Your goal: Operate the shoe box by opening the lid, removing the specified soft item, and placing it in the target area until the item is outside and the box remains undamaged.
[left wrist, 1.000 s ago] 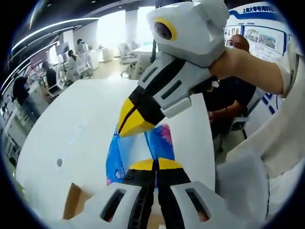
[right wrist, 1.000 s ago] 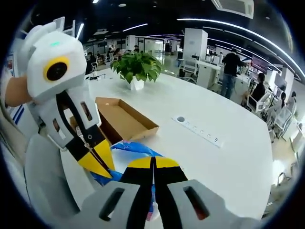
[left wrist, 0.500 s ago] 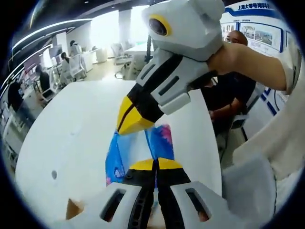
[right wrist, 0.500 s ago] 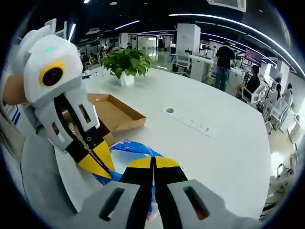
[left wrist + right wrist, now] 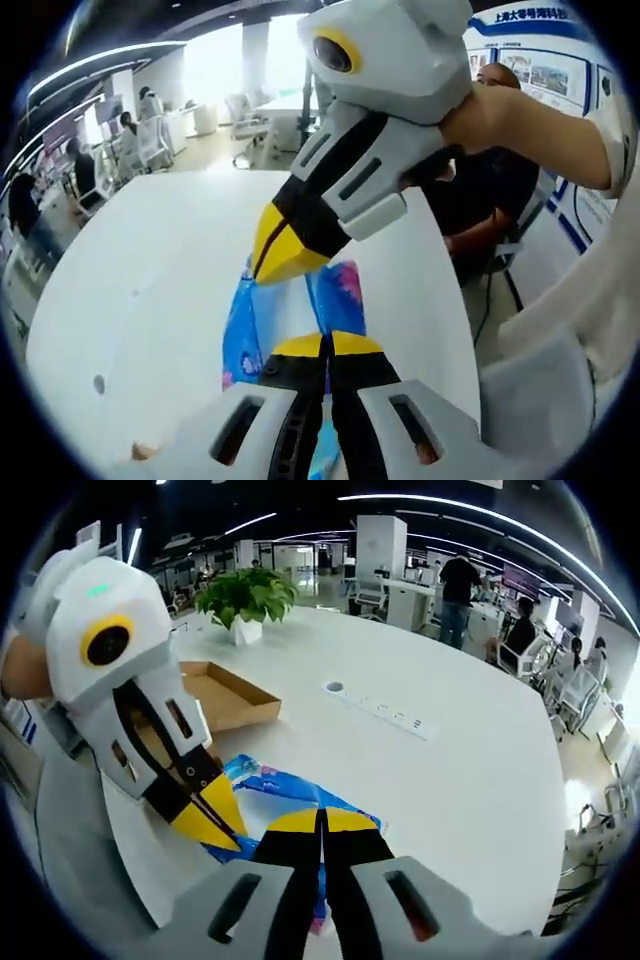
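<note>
Both tools still clamp blue pack; views shifted.

So in the right gripper view the soft item lies on the table, right ahead of the right gripper, whose closed jaws pinch its near edge. The left gripper comes in from 9 o'clock, tips shut on the item's left edge. The open box part sits behind the item at about 11 o'clock, the potted plant further back behind that. A power strip lies on the table at 1 o'clock. In the left gripper view the item stretches between both grippers, the right one reaching in from 1 o'clock.
</note>
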Tool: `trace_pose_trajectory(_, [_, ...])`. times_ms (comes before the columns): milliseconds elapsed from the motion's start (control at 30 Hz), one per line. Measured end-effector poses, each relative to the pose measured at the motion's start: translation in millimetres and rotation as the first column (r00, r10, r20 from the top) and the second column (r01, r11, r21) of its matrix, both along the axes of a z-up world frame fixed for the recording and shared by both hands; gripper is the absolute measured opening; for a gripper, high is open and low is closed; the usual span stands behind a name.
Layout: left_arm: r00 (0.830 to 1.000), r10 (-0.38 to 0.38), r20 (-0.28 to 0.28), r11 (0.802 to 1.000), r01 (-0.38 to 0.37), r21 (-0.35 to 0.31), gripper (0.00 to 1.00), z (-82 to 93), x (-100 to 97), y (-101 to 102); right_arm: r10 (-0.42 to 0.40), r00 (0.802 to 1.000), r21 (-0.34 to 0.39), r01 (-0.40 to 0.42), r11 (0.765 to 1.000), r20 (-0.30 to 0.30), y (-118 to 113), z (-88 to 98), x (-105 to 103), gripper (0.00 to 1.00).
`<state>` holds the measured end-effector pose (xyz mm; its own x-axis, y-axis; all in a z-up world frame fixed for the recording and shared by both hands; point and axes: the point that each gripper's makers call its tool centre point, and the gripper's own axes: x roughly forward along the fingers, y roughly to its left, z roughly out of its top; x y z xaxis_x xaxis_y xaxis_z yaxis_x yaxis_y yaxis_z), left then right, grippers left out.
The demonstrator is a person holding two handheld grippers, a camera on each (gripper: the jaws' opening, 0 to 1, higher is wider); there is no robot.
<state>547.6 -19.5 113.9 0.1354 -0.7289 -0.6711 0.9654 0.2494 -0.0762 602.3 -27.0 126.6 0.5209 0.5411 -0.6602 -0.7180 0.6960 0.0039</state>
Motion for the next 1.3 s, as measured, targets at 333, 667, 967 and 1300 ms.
trace_pose_trajectory(333, [1.0, -0.021, -0.002, 0.999, 0.021, -0.028, 0.0, -15.8, 4.3, -24.5, -0.035, 0.999, -0.022, 0.034, 0.999, -0.028, -26.0, -14.9, 6.4, 0.0])
trace_pose_trajectory(667, [0.999, -0.035, -0.017, 0.999, 0.035, -0.036, 0.0, -36.0, 8.0, -43.9, -0.053, 0.997, -0.047, 0.05, 0.998, -0.055, -48.2, -31.6, 10.4, 0.0])
trace_pose_trajectory(967, [0.999, -0.022, -0.035, 0.998, 0.02, -0.065, 0.0, -49.5, 17.4, -60.3, -0.065, 0.995, -0.058, 0.061, 0.996, -0.07, -56.8, -42.3, 14.6, 0.0])
trace_pose_trajectory(1300, [0.997, -0.01, -0.077, 0.995, 0.002, -0.095, 0.0, -66.7, 21.5, -75.8, -0.08, 0.993, -0.063, 0.075, 0.995, -0.086, -69.8, -58.1, 20.8, 0.0])
